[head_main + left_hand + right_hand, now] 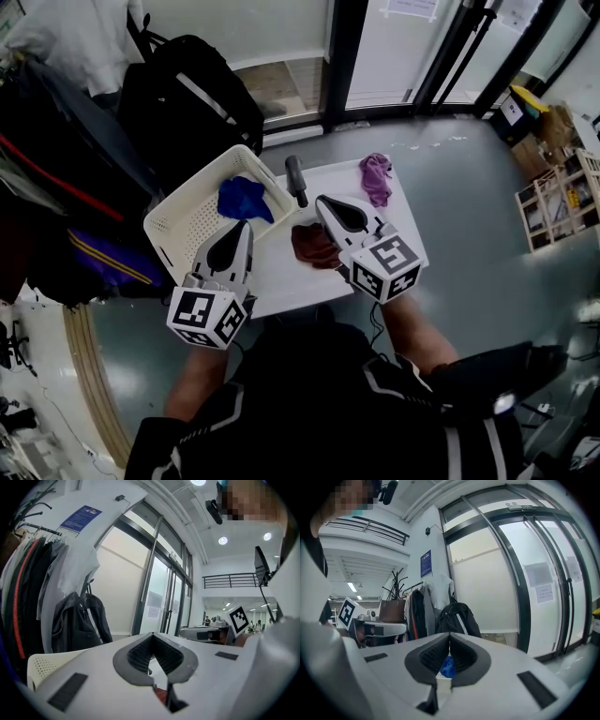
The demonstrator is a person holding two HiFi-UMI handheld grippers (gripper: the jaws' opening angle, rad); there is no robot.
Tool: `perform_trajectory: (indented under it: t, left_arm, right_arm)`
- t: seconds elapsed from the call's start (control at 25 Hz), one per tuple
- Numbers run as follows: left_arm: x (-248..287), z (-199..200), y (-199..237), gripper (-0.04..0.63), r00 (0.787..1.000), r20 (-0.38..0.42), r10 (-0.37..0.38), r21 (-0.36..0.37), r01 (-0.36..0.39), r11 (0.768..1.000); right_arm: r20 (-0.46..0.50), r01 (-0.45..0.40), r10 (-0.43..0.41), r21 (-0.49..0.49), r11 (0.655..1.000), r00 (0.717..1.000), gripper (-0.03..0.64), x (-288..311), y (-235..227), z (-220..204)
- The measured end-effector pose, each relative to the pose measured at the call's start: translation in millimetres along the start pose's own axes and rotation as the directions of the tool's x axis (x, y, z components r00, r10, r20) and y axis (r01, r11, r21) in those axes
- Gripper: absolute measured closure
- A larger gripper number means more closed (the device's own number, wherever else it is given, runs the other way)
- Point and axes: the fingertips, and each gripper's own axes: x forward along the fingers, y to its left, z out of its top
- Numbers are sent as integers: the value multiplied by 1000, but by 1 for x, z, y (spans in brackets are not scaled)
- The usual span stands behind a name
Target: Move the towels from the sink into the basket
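Observation:
A white perforated basket [183,225] stands at the left of a white tabletop [291,286], with a blue towel [246,199] inside it. On the tabletop lie a dark red towel [314,246] in the middle and a purple towel [377,178] at the far right corner. My left gripper [246,225] hovers over the basket's near rim, shut and empty. The right gripper [322,200] is over the dark red towel, also shut and empty. Through the jaws' gap, the left gripper view shows a bit of the red towel [161,696] and the right gripper view shows the blue towel [448,666].
A dark cylindrical object [296,180] lies on the tabletop between basket and purple towel. A black backpack [192,98] and hanging clothes [56,169] crowd the left side. Glass doors [394,47] stand behind, and a shelf with boxes [562,202] is at the right.

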Motion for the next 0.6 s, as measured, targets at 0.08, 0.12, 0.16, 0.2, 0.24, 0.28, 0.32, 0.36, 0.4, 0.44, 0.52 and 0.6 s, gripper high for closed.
perform_trajectory:
  t: [0.08, 0.12, 0.16, 0.2, 0.24, 0.28, 0.32, 0.36, 0.4, 0.44, 0.52, 0.6]
  left_arm:
    - [0, -1, -1, 591, 1000, 2, 1, -4, -1, 1000]
    - [1, -2, -1, 591, 1000, 1, 1, -6, -1, 1000]
    - [1, -3, -1, 591, 1000, -1, 1, -7, -1, 1000]
    - [1, -4, -1, 591, 1000, -4, 1, -7, -1, 1000]
    - [2, -4, -2, 591, 1000, -6, -1, -4, 1, 1000]
    - [2, -3, -4, 591, 1000, -6, -3, -1, 3, 1000]
    - [3, -2, -5, 591, 1000, -4, -4, 3, 4, 1000]
    - [4, -2, -6, 591, 1000, 1, -3, 7, 3, 1000]
    - [5, -1, -7, 591, 1000, 7, 0, 9, 0, 1000]
    - [7, -1, -8, 590, 1000, 12, 2, 10, -2, 1000]
    - [13, -5, -9, 589, 1000, 2, -10, 3, 10, 1000]
    - [18, -14, -9, 589, 999, -26, -24, -4, 24, 1000]
  right_arm:
    - [0, -3, 3, 1, 1000, 1000, 607, 1, -1, 0]
    - [0, -4, 4, 1, 1000, 1000, 607, 1, -1, 0]
    - [0, -5, 5, 1, 1000, 1000, 607, 1, -2, 0]
    - [1, -7, 7, 1, 1000, 1000, 607, 1, -2, 0]
    - [2, -8, 8, 1, 1000, 1000, 607, 1, -2, 1]
    - [3, -8, 8, -2, 1000, 1000, 607, 1, -2, 2]
    - [5, -8, 8, -7, 1000, 1000, 607, 1, -3, 2]
    - [7, -6, 6, -11, 1000, 1000, 607, 0, -4, 3]
    - [8, -4, 4, -12, 1000, 1000, 607, 0, -6, 3]
    - [8, 0, 0, -8, 1000, 1000, 607, 0, -9, 3]
    - [-7, 10, -10, 10, 1000, 1000, 607, 1, -16, -4]
    - [-41, 25, -24, 17, 1000, 999, 606, 2, -23, -18]
